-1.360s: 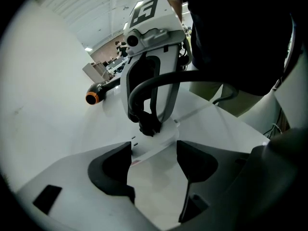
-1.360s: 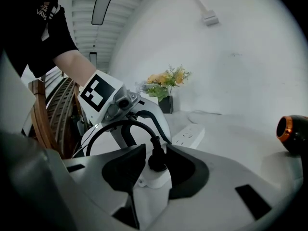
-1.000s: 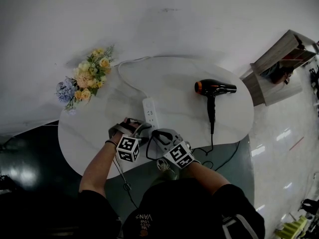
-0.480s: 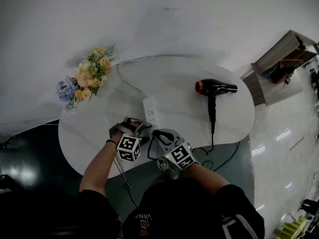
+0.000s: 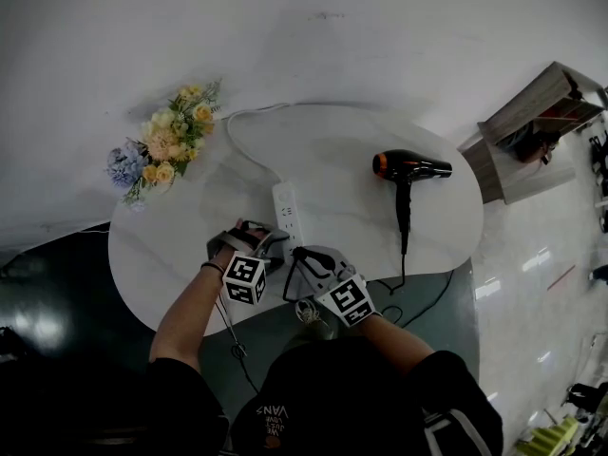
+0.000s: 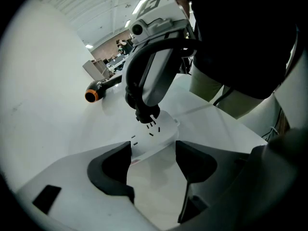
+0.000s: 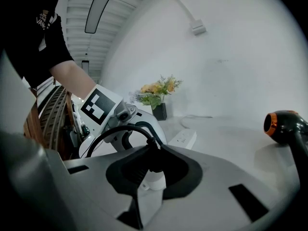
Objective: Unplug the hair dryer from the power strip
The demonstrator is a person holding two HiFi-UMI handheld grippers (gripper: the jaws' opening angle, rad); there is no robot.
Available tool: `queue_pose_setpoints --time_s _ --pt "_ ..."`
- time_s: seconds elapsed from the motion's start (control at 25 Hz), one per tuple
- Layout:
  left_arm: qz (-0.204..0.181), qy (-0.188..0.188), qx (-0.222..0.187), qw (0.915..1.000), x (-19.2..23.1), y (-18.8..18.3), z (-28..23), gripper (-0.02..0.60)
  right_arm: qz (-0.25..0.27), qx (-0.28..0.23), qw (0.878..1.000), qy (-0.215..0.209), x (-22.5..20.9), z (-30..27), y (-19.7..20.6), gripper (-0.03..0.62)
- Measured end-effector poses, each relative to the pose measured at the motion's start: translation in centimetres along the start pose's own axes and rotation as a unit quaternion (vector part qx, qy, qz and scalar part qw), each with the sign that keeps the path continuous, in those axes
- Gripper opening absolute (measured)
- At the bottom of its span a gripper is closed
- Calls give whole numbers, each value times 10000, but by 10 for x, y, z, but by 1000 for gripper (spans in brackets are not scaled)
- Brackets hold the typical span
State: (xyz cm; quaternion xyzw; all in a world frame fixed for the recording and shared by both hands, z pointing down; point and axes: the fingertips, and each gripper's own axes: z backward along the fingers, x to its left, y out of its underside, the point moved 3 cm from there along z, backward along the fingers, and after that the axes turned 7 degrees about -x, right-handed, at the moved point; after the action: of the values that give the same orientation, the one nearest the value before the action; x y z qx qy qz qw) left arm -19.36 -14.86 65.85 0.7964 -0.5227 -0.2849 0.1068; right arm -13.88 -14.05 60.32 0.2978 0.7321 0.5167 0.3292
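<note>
The white power strip lies near the front edge of the white table. My left gripper points steeply down, and its fingertips hold the strip's near end from both sides. My right gripper is shut on the black plug, which sits right over the strip's sockets with a prong showing beneath it. The right gripper view shows the plug pinched between the jaws and its black cord looping off. The black and orange hair dryer lies at the table's right.
A bunch of flowers sits at the table's back left. The strip's white cable curves past it and off the back. The dryer's cord hangs over the front edge. A wooden cabinet stands on the floor at the right.
My right gripper has drawn slightly back toward the person. The left gripper, the strip and the hair dryer have stayed put.
</note>
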Motion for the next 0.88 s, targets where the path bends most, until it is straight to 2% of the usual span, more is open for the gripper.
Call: queue_pose_setpoints --time_s 0.36,0.52,0.72,0.88 --pt "384 -378 -13 9985 3 -1 4 298 -116 -69 9998 174 -15 13 -6 80" --pt "771 -873 -115 9931 17 -3 22 292 -128 -161 9996 205 -21 15 -17 80" --pt "1385 -1825 -381 9727 40 -9 52 232 -94 -266 9993 262 -24 19 -31 80" --pt "1786 -2530 -588 9490 49 -16 76 174 -142 -371 9987 333 -24 25 -41 80"
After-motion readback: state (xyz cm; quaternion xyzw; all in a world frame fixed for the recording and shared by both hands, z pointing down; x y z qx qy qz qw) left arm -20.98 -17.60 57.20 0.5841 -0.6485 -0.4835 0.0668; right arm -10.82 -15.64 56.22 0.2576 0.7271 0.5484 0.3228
